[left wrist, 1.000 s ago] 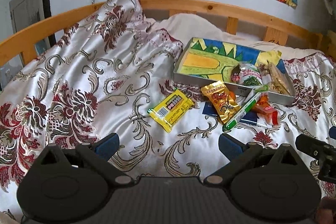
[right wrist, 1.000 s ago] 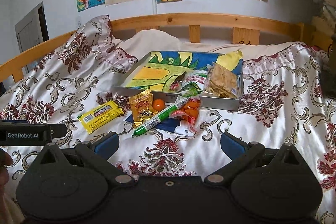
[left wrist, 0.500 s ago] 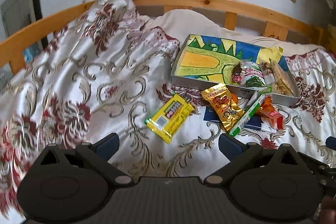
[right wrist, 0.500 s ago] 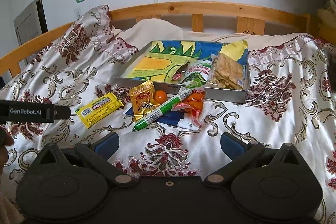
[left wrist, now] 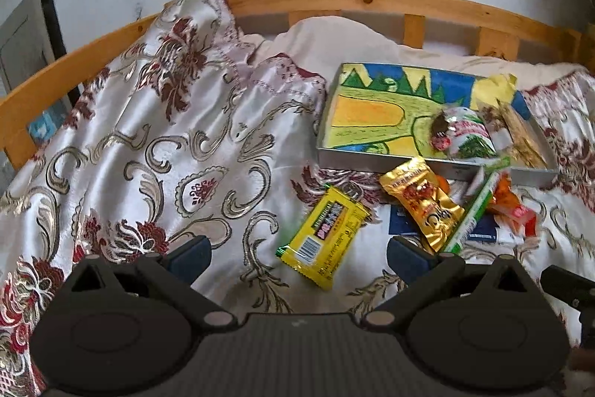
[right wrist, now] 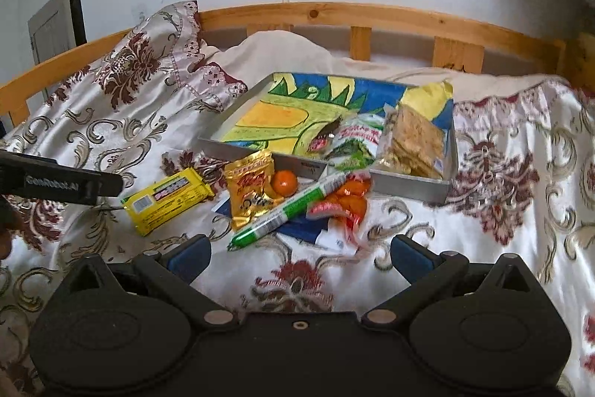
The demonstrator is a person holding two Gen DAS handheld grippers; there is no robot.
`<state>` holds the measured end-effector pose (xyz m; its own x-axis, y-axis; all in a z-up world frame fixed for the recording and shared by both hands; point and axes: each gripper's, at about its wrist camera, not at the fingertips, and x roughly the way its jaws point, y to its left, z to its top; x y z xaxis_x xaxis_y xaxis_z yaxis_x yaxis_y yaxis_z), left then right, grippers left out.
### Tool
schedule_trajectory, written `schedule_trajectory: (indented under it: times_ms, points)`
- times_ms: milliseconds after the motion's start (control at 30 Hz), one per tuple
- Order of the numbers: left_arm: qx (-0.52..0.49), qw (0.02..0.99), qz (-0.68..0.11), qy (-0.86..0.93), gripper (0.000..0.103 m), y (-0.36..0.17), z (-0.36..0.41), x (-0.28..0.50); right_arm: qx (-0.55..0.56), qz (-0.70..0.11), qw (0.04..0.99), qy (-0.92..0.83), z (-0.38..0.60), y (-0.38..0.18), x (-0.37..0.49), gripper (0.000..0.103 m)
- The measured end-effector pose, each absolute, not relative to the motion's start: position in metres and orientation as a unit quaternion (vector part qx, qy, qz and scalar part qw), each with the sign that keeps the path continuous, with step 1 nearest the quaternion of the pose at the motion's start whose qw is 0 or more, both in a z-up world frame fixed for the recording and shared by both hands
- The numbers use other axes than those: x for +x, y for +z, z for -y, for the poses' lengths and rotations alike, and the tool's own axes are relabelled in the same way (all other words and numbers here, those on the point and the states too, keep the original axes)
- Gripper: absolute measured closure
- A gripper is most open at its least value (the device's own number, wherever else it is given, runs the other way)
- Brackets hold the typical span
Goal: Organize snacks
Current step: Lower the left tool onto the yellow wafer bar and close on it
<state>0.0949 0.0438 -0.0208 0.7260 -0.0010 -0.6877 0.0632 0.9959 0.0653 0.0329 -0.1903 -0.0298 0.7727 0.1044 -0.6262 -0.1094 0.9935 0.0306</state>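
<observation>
Snacks lie heaped on the bedspread [left wrist: 156, 144] before the tray [right wrist: 409, 183]; only the right view shows the orange [right wrist: 284, 182]. Left gripper [left wrist: 297, 253] gapes over the yellow bar [left wrist: 325, 229]; right gripper [right wrist: 299, 253] gapes, empty.

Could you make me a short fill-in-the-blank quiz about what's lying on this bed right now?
1. The cracker pack lies inside the ___.
2. The bar nearest the left gripper has a ___ wrapper.
3. The long green-and-white stick lies on the bedspread, ___ the tray.
4. Both grippers, left and right, have their jaws ___.

Missing words: tray; yellow; outside; open
</observation>
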Motion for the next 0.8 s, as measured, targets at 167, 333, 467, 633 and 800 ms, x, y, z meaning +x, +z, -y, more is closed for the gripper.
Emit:
schedule_trajectory:
  times_ms: [167, 333, 467, 633, 800]
  points:
    - [0.028, 0.927, -0.375, -0.009, 0.001, -0.024, -0.054, 0.103, -0.021, -0.321, 0.945, 0.061, 0.186, -0.030, 0.048, 0.001]
    - [0.024, 0.926, -0.377, 0.000, 0.001, -0.026, -0.058, 0.109, -0.041, -0.317, 0.944, 0.078, 0.177, -0.034, 0.060, 0.001]
    - [0.029, 0.926, -0.377, 0.004, 0.001, -0.027, -0.060, 0.115, -0.060, -0.319, 0.941, 0.098, 0.168, -0.039, 0.070, 0.001]
    - [0.035, 0.922, -0.385, 0.005, 0.001, -0.032, -0.062, 0.123, -0.079, -0.318, 0.936, 0.131, 0.154, -0.047, 0.084, 0.001]
    - [0.038, 0.920, -0.390, -0.001, 0.001, -0.040, -0.065, 0.133, -0.098, -0.322, 0.929, 0.157, 0.142, -0.057, 0.096, 0.001]
